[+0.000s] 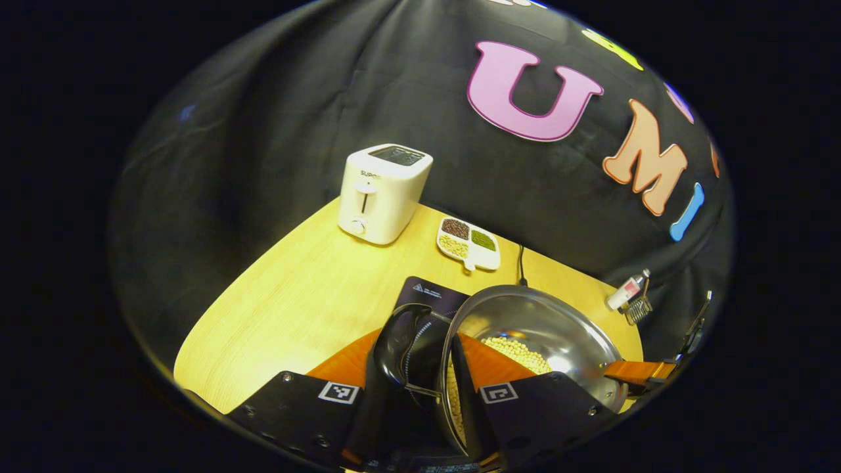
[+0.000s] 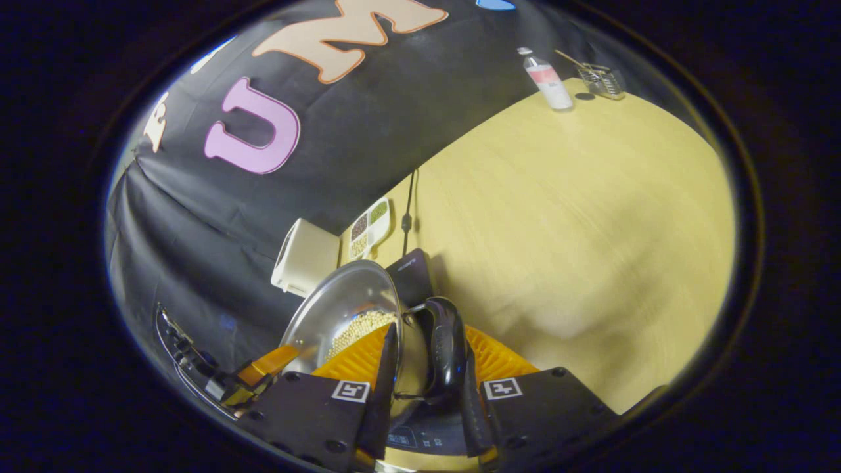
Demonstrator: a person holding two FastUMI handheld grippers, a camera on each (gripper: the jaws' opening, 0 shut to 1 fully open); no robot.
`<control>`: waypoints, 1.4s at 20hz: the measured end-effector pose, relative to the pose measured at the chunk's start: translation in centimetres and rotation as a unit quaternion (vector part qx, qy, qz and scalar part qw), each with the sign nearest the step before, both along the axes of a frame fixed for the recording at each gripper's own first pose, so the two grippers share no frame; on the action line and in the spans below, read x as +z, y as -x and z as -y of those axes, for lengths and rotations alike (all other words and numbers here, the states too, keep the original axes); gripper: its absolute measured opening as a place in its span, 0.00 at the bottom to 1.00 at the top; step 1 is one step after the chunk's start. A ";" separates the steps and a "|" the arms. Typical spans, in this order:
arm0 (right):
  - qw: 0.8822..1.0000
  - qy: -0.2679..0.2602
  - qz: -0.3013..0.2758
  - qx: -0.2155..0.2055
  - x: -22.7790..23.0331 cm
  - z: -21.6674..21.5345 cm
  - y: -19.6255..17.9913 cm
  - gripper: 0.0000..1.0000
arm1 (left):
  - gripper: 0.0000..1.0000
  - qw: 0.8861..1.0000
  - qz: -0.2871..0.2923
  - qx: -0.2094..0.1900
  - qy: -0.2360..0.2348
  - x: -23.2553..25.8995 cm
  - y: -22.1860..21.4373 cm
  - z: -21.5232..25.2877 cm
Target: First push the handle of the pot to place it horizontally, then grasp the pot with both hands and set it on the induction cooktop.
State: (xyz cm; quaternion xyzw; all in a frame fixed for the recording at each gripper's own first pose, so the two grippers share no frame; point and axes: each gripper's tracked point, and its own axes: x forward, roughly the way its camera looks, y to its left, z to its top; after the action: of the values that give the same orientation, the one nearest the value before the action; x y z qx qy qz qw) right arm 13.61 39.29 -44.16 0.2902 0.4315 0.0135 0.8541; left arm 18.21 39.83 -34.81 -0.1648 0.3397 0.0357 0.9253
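Currently both grippers clamp the pot (image 1: 532,328) by its side handles, over the cooktop (image 1: 427,295).
Left gripper (image 1: 420,387) and right gripper (image 2: 427,381) each pinch handle plus rim; steel, bean-loaded, likely heavy, slick: keep level.

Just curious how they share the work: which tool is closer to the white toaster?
Left. The left tool grips the pot's handle on the toaster's side; the right tool grips the opposite handle, with the pot between it and the toaster.
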 end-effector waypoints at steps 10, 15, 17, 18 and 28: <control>1.000 0.002 -0.005 -0.005 -2.0 -1.7 -1.0 0.48 | 0.53 0.999 0.022 0.023 0.024 -0.8 -2.0 -1.1; 1.000 0.008 -0.004 -0.003 -2.2 -1.7 -0.9 0.41 | 0.52 0.999 0.007 0.024 0.041 -1.9 -1.4 -1.1; 1.000 0.010 -0.005 -0.001 -2.3 -1.7 -0.8 0.48 | 0.53 0.998 0.000 0.029 0.051 -2.3 -0.9 -1.2; 1.000 0.009 -0.006 0.000 -2.3 -1.8 -0.8 0.49 | 0.53 0.998 -0.003 0.031 0.055 -2.5 -0.8 -1.2; 1.000 0.011 0.008 0.004 -1.1 -0.6 -1.2 0.67 | 0.60 1.000 -0.011 0.013 0.004 -2.7 -0.4 -1.5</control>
State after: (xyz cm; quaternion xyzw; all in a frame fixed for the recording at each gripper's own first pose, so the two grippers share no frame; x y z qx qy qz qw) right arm 14.83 39.86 -45.23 0.2789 0.4257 0.0143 0.8607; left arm 18.61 41.29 -37.51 -0.1721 0.3478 0.0481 0.9204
